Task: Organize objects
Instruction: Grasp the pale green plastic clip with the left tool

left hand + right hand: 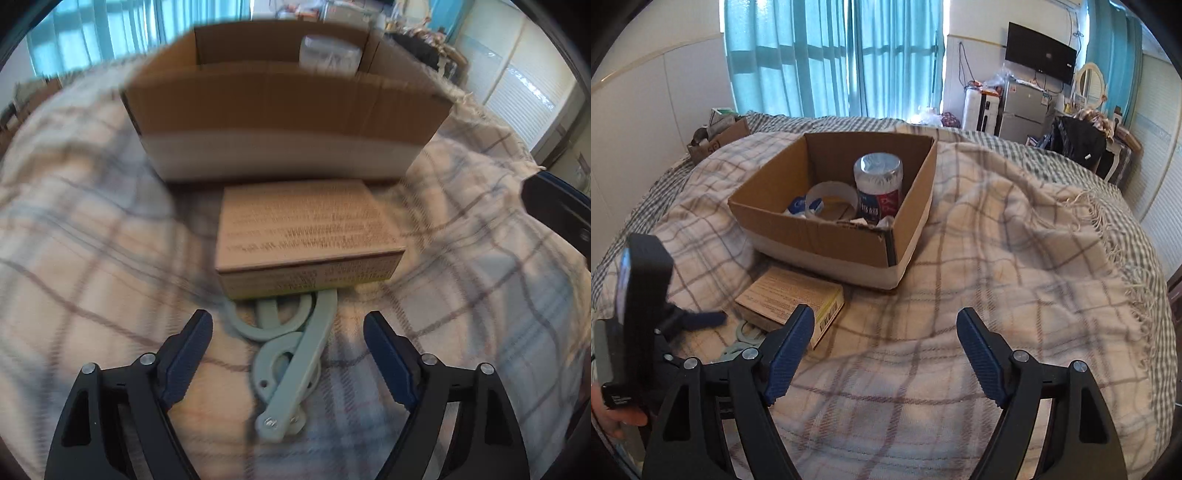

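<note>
An open cardboard box [284,110] stands on the plaid blanket; it also shows in the right wrist view [820,229], holding a clear jar of cotton swabs [878,188], a roll of tape [833,199] and small items. A flat tan carton [306,236] lies in front of it, also in the right wrist view [790,295]. A pale green plastic clip [291,365] lies partly under the carton. My left gripper [288,332] is open, its fingers either side of the clip. My right gripper [886,328] is open and empty over bare blanket, right of the carton.
The plaid blanket [1015,258] covers a bed with a fringed edge at right. A smaller cardboard box [718,138] sits at the far left. A fridge [1023,110], a TV and curtains stand behind. The left gripper's body [639,306] is at the left.
</note>
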A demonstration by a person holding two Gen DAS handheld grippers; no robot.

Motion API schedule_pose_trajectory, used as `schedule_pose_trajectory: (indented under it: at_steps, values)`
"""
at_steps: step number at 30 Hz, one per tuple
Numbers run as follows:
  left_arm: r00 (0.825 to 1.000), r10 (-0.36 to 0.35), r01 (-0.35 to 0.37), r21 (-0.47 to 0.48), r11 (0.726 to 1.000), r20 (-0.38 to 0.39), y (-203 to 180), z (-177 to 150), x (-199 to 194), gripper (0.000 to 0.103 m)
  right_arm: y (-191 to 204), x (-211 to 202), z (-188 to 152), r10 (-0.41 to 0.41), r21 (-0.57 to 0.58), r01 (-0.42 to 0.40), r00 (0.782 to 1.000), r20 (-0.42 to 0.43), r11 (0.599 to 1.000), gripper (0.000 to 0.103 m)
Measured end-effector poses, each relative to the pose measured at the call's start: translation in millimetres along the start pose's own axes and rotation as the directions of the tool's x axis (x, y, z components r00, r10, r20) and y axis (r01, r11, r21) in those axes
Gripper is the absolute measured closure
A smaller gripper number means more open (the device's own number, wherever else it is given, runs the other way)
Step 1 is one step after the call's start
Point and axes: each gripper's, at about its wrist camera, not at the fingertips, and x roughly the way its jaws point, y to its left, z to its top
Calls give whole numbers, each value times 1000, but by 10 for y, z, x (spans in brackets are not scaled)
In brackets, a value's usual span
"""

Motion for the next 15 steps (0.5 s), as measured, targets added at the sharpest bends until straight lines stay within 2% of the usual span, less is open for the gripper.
schedule_pose_trajectory:
  at_steps: [4,5,6,11,15]
  values:
    - [997,69,-67,76,995,-20,-176,5,193,22,-36,63,-39,25,23,-25,1000,-7,999,24]
    - [997,79,-77,86,993,-16,-198,3,217,31,-41,65,-39,29,27,-28,1000,-8,999,24]
    - [997,77,-75,85,994,-18,-198,0,233,46,-45,64,-42,33,32,-33,999,-7,999,24]
    - [1000,11,-11,58,998,-6,-158,-109,32,80,-40,2,-79,23,43,-23,1000,-1,999,24]
    - [999,-9,4,102,995,42,-217,-256,-291,83,2,-110,-105,17,51,-18,1000,13,999,24]
